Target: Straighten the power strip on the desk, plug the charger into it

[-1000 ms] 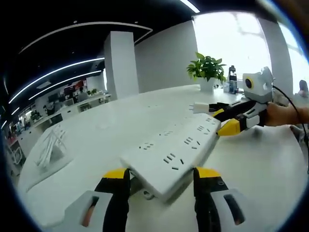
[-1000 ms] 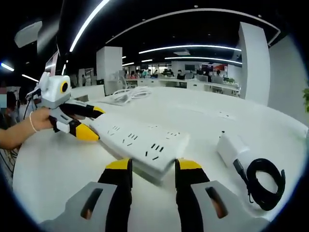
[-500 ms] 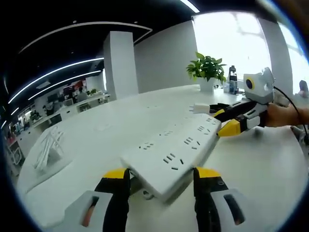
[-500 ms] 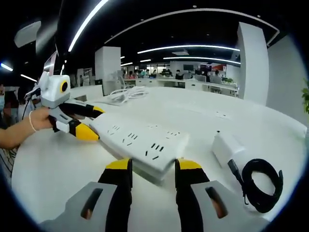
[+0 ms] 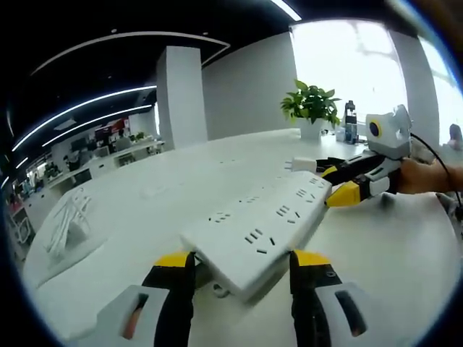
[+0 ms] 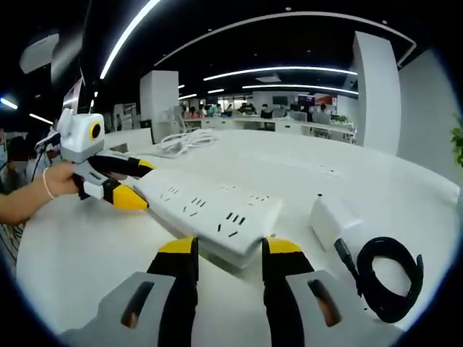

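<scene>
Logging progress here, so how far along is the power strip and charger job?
In hand: both grippers clamp the power strip, the right gripper at one end, the left gripper at the other, so straightening is underway. Left: the charger lies unplugged on the desk beside its coiled cable.

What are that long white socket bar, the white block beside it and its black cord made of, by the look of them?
The power strip looks like hard white moulded plastic, smooth and matte, with crisp socket slots. The charger block seems the same sort of plastic, slightly glossier. Its black cable looks rubbery or vinyl-coated, since it lies in soft loops. The desk is plain smooth white; the material is unclear.
</scene>
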Available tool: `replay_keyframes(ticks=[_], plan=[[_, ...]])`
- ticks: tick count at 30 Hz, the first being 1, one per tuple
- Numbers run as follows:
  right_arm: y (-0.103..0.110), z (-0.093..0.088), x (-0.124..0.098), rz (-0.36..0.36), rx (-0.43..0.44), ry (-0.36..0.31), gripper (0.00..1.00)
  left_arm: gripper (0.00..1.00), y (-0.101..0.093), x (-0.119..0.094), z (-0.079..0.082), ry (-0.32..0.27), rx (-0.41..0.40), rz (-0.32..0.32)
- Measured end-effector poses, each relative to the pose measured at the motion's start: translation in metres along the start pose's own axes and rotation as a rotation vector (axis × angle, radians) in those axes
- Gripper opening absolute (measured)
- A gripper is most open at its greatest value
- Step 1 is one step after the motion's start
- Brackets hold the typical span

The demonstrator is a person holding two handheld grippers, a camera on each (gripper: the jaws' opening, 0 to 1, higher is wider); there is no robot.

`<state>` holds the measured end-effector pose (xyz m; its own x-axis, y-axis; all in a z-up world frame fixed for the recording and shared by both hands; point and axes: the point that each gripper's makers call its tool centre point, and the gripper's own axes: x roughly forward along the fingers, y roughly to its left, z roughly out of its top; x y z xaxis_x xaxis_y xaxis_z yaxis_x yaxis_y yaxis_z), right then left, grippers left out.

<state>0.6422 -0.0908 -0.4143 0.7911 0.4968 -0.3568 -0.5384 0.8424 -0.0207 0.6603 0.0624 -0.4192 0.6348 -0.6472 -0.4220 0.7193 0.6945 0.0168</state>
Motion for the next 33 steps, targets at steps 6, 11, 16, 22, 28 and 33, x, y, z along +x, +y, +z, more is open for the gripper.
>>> replay_keyframes(ticks=[6, 11, 16, 22, 28, 33], plan=[[-0.0014, -0.0005, 0.0008, 0.003, 0.0, 0.002, 0.33, 0.53, 0.0001, 0.0012, 0.0006, 0.0, -0.001, 0.001], [-0.0019, -0.0009, 0.0015, 0.006, -0.001, 0.005, 0.33, 0.53, 0.0001, 0.0014, 0.0007, -0.001, -0.004, 0.004], [-0.0021, -0.0009, 0.0018, 0.009, -0.004, 0.007, 0.33, 0.52, -0.0001, 0.0012, 0.0007, 0.0, -0.005, 0.008], [-0.0033, -0.0004, 0.0025, 0.014, -0.007, 0.013, 0.33, 0.52, -0.0001, 0.0013, 0.0012, -0.005, -0.013, 0.017], [-0.0027, -0.0005, 0.0018, 0.015, -0.005, 0.013, 0.33, 0.52, -0.0006, 0.0007, 0.0015, -0.01, -0.018, 0.018], [-0.0024, 0.0004, 0.0014, 0.025, -0.002, 0.0, 0.35, 0.58, 0.0003, 0.0003, 0.0045, -0.054, -0.076, 0.029]])
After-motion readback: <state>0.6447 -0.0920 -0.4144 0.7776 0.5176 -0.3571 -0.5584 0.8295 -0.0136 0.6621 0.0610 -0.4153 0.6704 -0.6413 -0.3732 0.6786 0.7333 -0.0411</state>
